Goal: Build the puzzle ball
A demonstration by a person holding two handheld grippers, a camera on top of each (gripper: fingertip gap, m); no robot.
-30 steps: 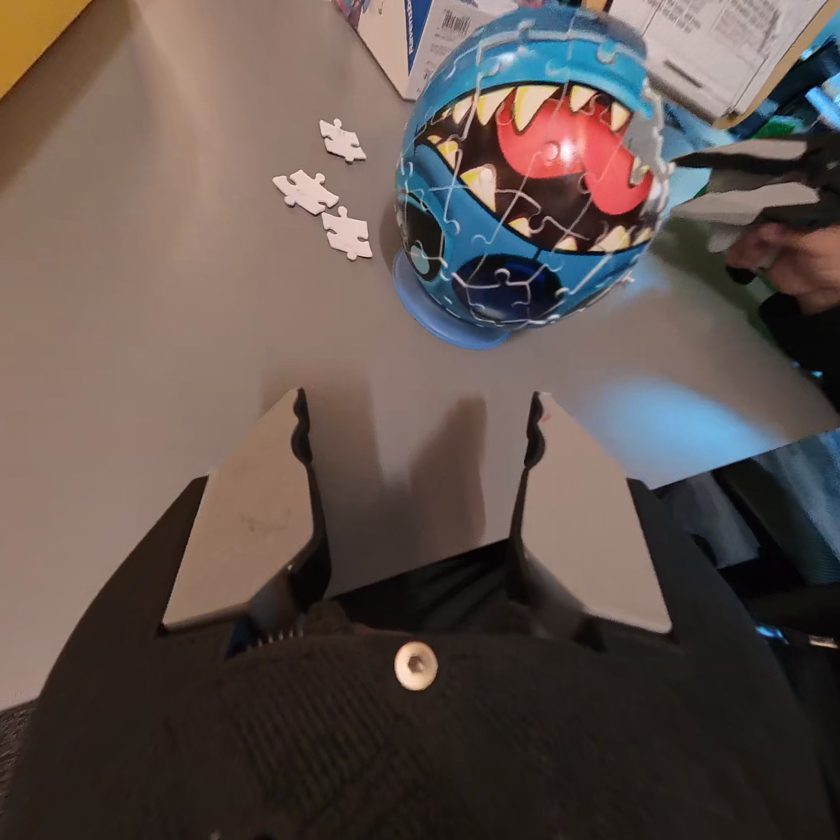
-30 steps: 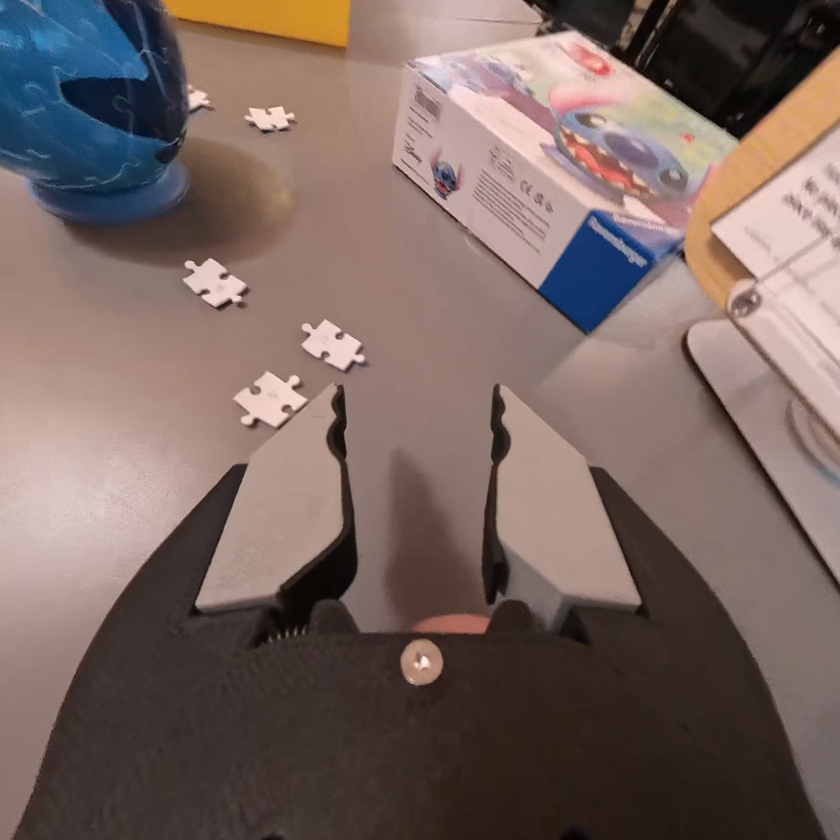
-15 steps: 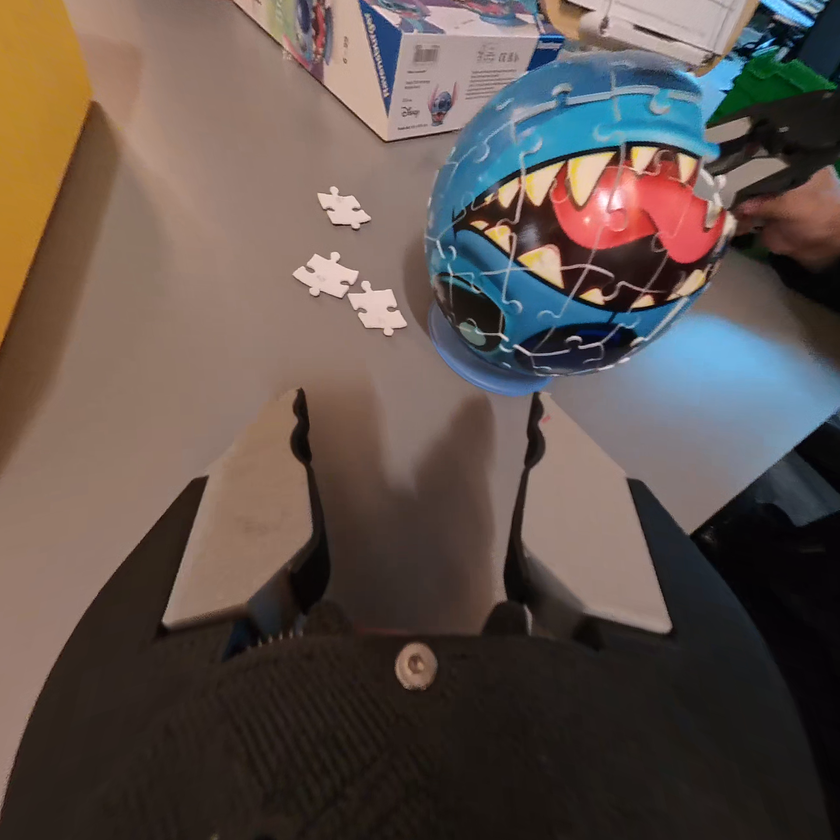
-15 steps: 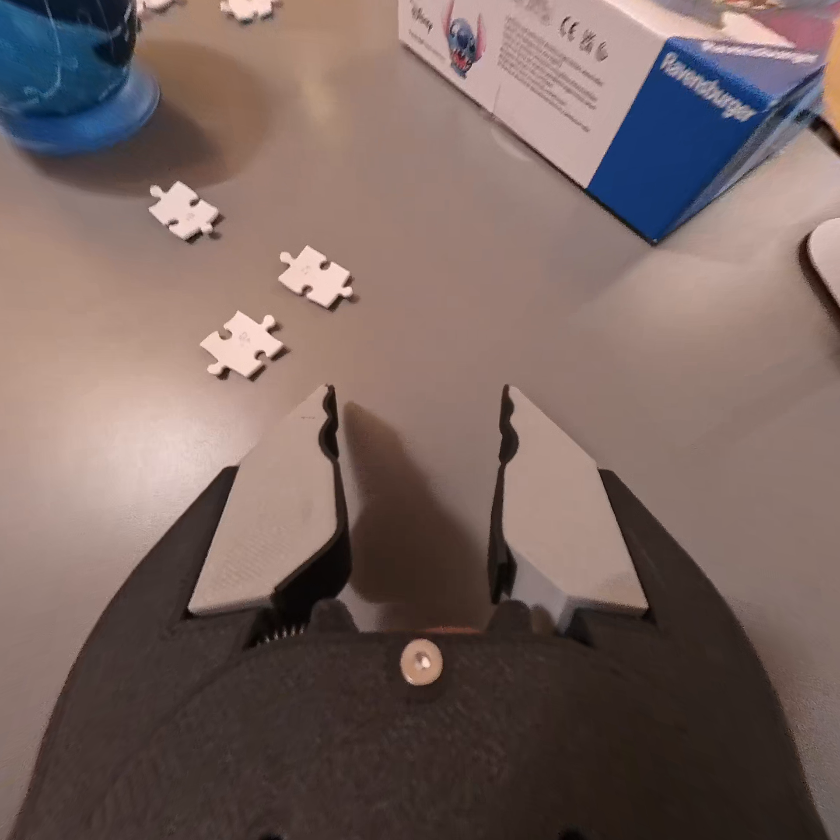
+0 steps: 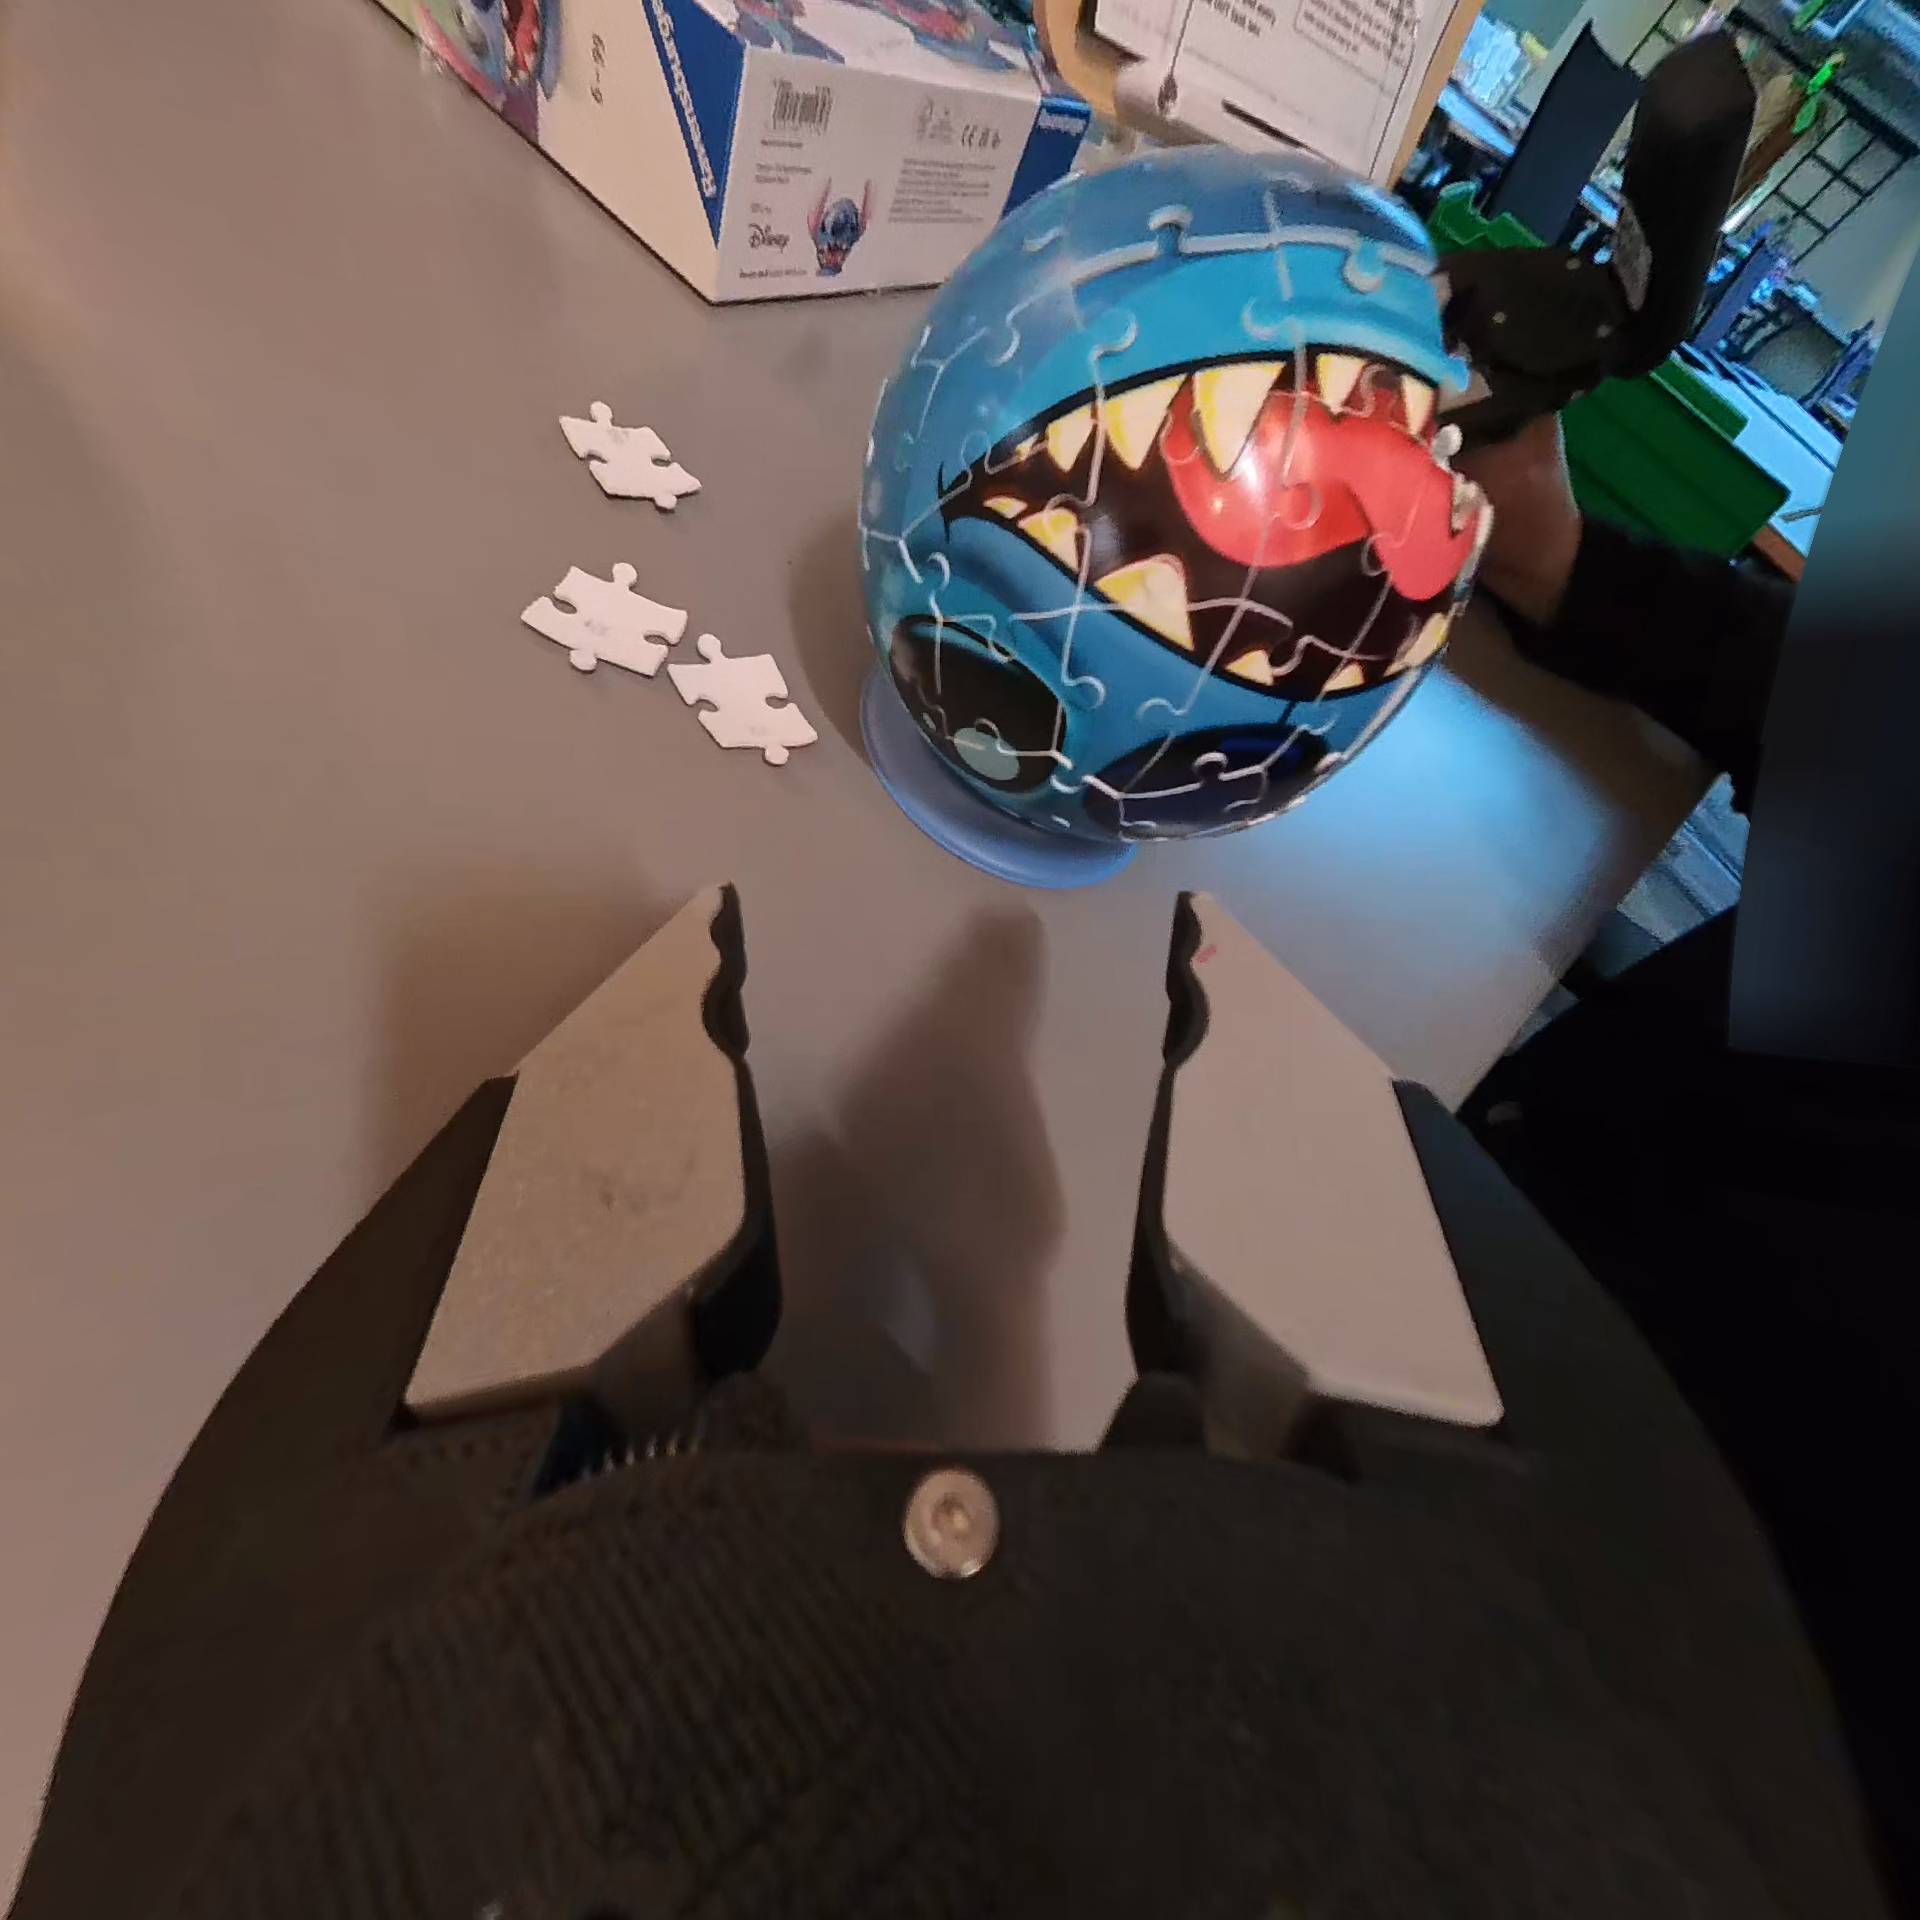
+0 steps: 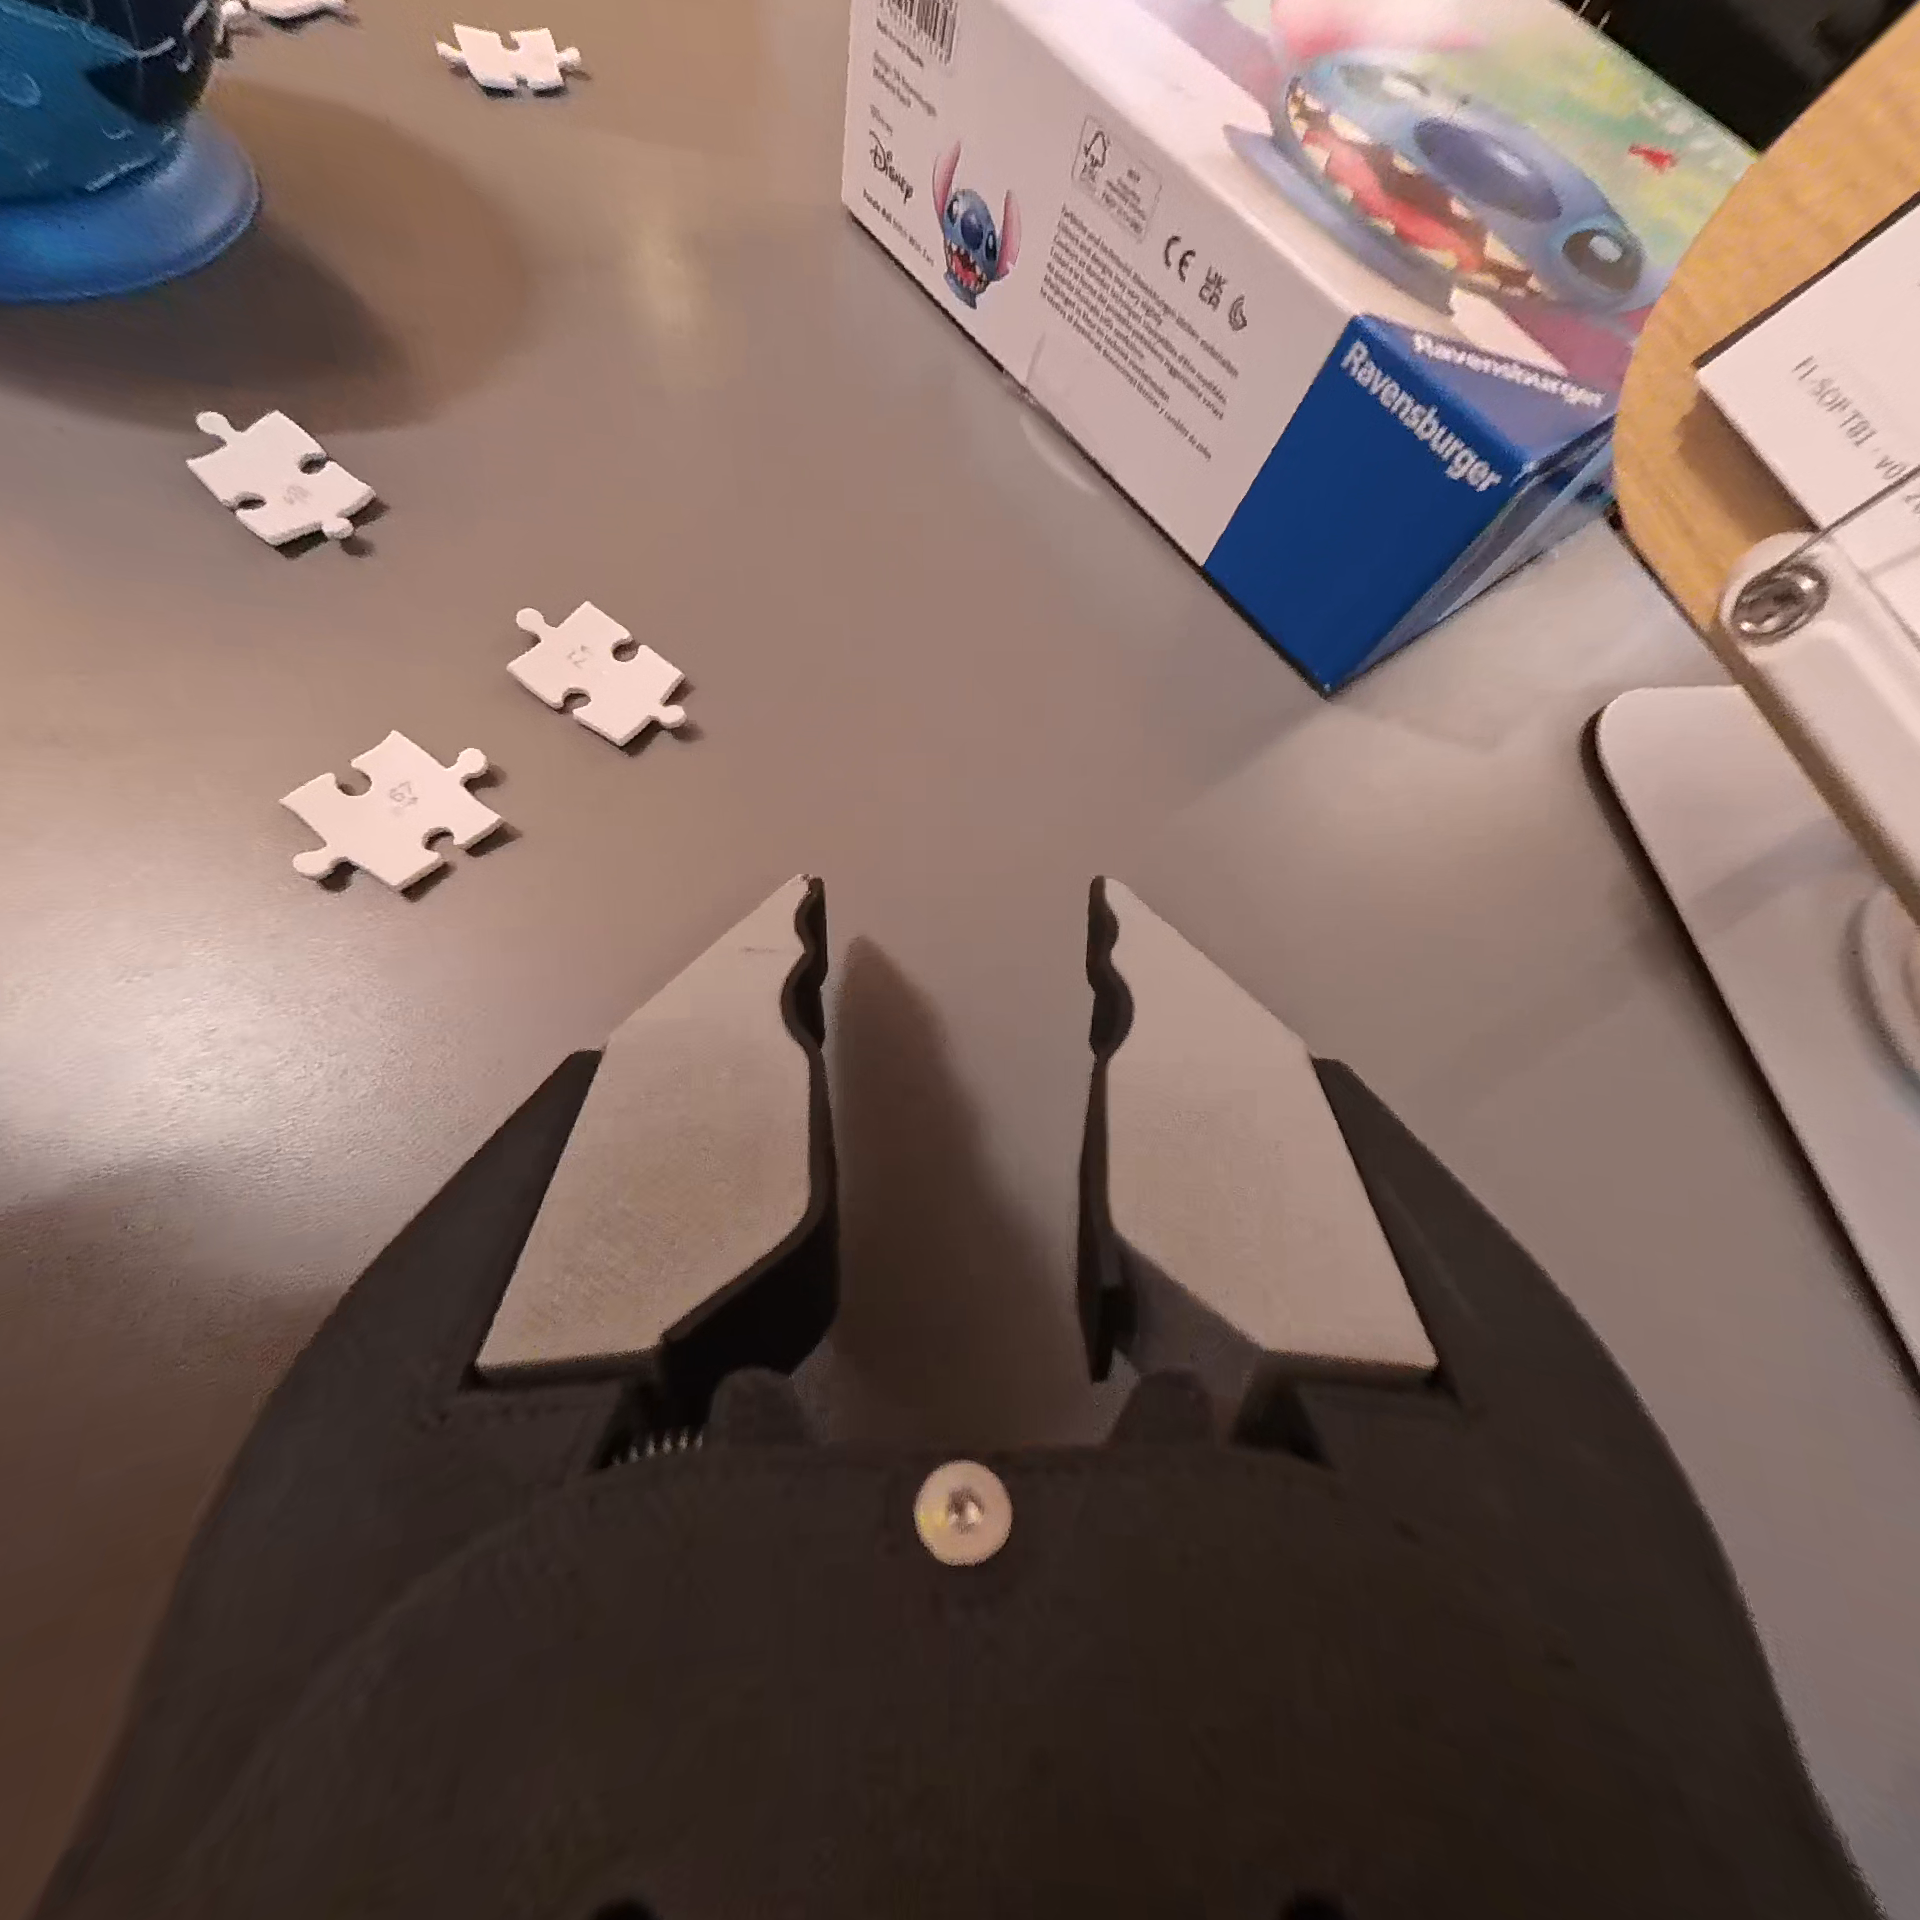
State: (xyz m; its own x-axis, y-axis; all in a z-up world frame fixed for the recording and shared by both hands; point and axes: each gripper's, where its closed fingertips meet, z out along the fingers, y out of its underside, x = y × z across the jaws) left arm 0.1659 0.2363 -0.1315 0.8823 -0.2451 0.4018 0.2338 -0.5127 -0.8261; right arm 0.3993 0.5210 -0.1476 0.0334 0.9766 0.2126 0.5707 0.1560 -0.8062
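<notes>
A blue puzzle ball (image 5: 1164, 520) with a toothy mouth and red tongue sits on a blue ring stand (image 5: 977, 821) on the grey table. My left gripper (image 5: 961, 914) is open and empty, just in front of the stand. Three white loose pieces (image 5: 613, 623) lie face down to the ball's left. In the right wrist view the ball (image 6: 94, 94) is at the top left. My right gripper (image 6: 956, 894) is open and empty over bare table, with three white pieces (image 6: 395, 810) to its left. The right gripper's body (image 5: 1538, 312) shows behind the ball.
The puzzle's box (image 6: 1247, 312) lies at the back, also seen in the left wrist view (image 5: 831, 156). A wooden board with papers (image 6: 1766, 364) and a grey pad (image 6: 1745, 935) stand at the right. The table edge (image 5: 1558, 987) runs close on the ball's right. Tip to tip, the grippers are about 40 cm apart.
My left gripper has swung left around the ball, so the box now shows behind it. My right gripper moved away from the ball toward the loose pieces and its jaws narrowed a little.
</notes>
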